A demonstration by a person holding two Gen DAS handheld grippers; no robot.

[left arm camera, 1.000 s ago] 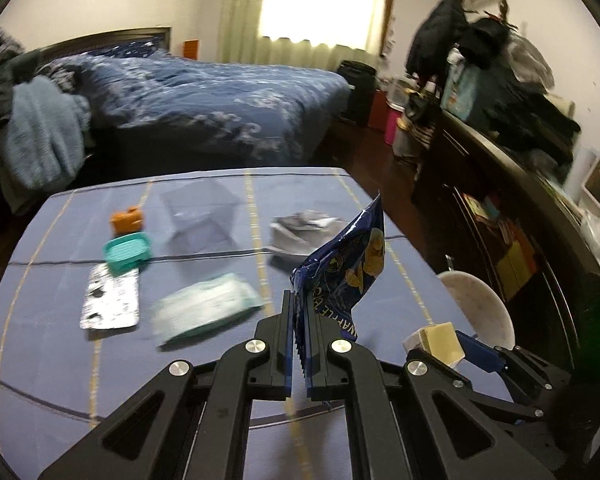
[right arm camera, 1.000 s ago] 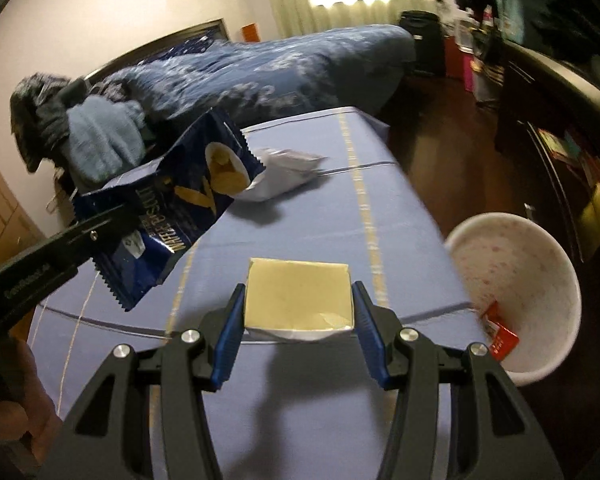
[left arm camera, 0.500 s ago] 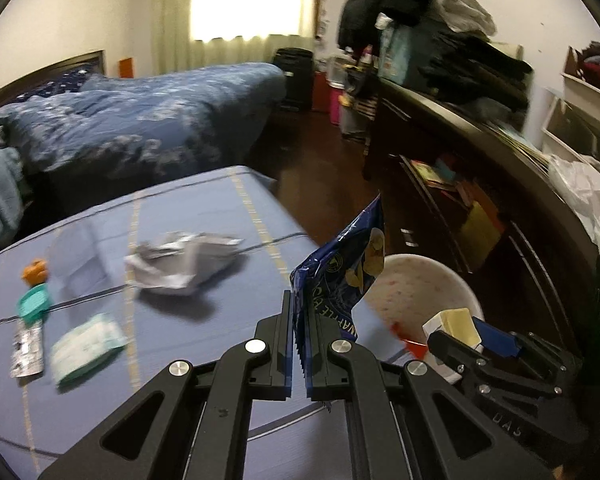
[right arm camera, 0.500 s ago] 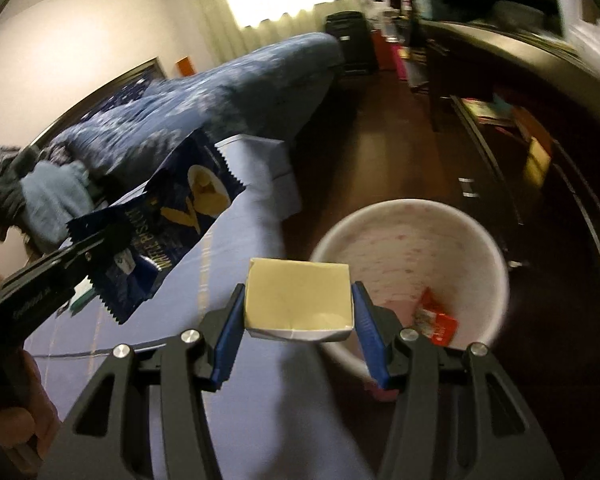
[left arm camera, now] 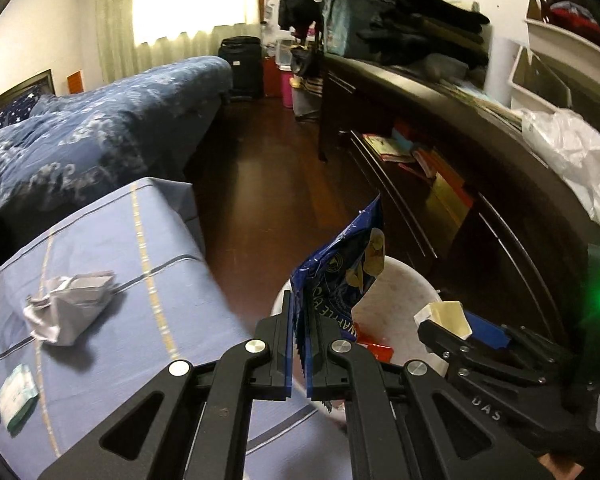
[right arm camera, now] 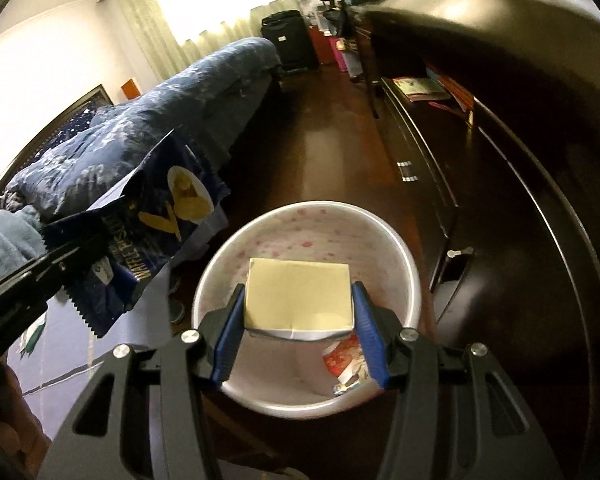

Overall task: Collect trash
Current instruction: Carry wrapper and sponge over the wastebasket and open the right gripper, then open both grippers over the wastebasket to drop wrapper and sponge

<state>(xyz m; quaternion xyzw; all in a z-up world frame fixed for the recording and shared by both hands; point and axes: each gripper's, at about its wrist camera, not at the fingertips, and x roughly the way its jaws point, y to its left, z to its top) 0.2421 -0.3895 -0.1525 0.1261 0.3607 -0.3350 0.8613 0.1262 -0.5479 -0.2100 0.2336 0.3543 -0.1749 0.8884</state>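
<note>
Bedroom floor, dark wood; white bin stands beside the blue-clothed table. Your right gripper clamps a pale yellow carton by its two sides, right over the bin mouth. It looks light and crushable, so hold it gently. Your left gripper, pressed together, pinches the serrated edge of a blue snack bag, thin, crinkly, slippery film, at the bin's rim. Print reads "WAFFLE BISCUIT". A crumpled silver wrapper lies on the table.
</note>
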